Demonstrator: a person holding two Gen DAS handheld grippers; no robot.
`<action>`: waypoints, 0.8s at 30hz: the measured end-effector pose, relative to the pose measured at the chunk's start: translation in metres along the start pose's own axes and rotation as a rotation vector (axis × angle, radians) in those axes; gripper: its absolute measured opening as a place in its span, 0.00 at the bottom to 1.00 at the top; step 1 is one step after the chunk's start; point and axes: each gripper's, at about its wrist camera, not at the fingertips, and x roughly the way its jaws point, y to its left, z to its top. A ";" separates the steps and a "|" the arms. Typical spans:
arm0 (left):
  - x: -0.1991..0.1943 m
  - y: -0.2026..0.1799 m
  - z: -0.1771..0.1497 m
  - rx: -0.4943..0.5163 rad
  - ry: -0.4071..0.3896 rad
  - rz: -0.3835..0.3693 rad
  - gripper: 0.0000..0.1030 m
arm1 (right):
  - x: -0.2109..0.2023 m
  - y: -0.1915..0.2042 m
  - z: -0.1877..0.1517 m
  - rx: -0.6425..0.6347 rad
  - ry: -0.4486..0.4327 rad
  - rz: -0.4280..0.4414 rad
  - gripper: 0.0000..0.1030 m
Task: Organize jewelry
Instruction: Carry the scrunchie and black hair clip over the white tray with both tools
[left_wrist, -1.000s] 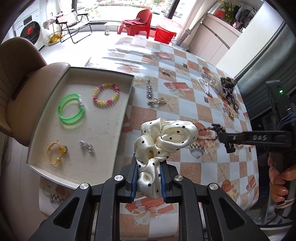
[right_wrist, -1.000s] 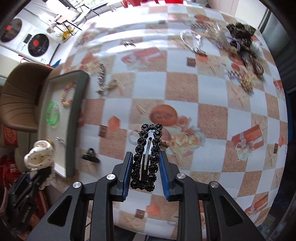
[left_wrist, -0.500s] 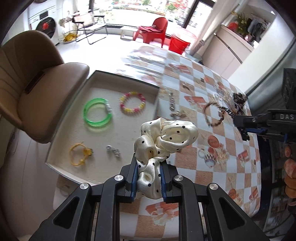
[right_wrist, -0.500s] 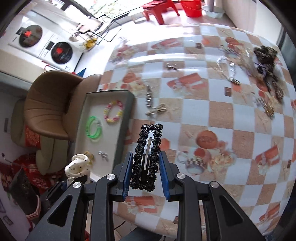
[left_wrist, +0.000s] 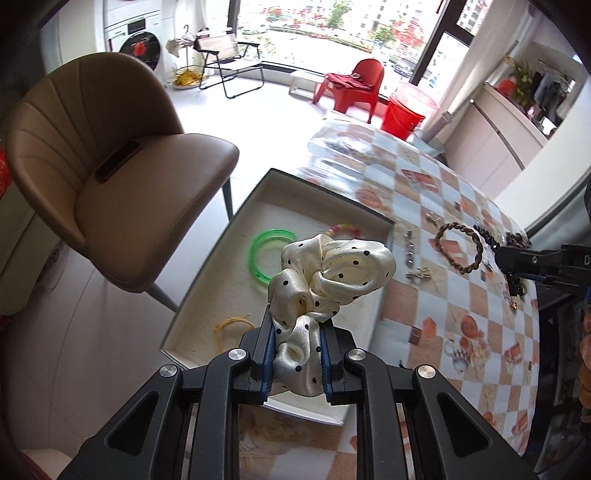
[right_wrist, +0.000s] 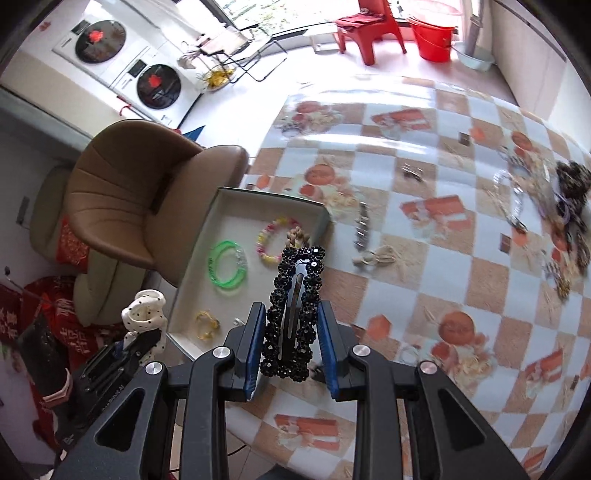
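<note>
Left claw (left_wrist: 297, 356) clamped on cream polka-dot scrunchie (left_wrist: 328, 275), held above near edge of tray (left_wrist: 207, 295). Right claw (right_wrist: 291, 354) clamped on black beaded hair clip (right_wrist: 295, 306), over the checkered surface (right_wrist: 443, 206) beside the tray. Green bangle (right_wrist: 227, 267), pink-yellow bead bracelet (right_wrist: 271, 240), yellow ring (right_wrist: 206, 324) lie in tray.

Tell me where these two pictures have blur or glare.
Left wrist view: the green bangle in the tray is motion-smeared, the window overexposed; the scrunchie stays sharp. Right wrist view: the jewelry pile is blurred, glare whitens the tablecloth; the black hair clip stays sharp.
</note>
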 end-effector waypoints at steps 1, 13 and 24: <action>0.002 0.003 0.001 -0.006 0.000 0.003 0.22 | 0.004 0.006 0.003 -0.016 0.000 0.007 0.30; 0.052 0.035 0.005 -0.077 0.036 0.072 0.23 | 0.076 0.050 0.031 -0.139 0.046 0.046 0.29; 0.113 0.052 0.005 -0.114 0.082 0.157 0.23 | 0.150 0.060 0.060 -0.184 0.054 0.041 0.29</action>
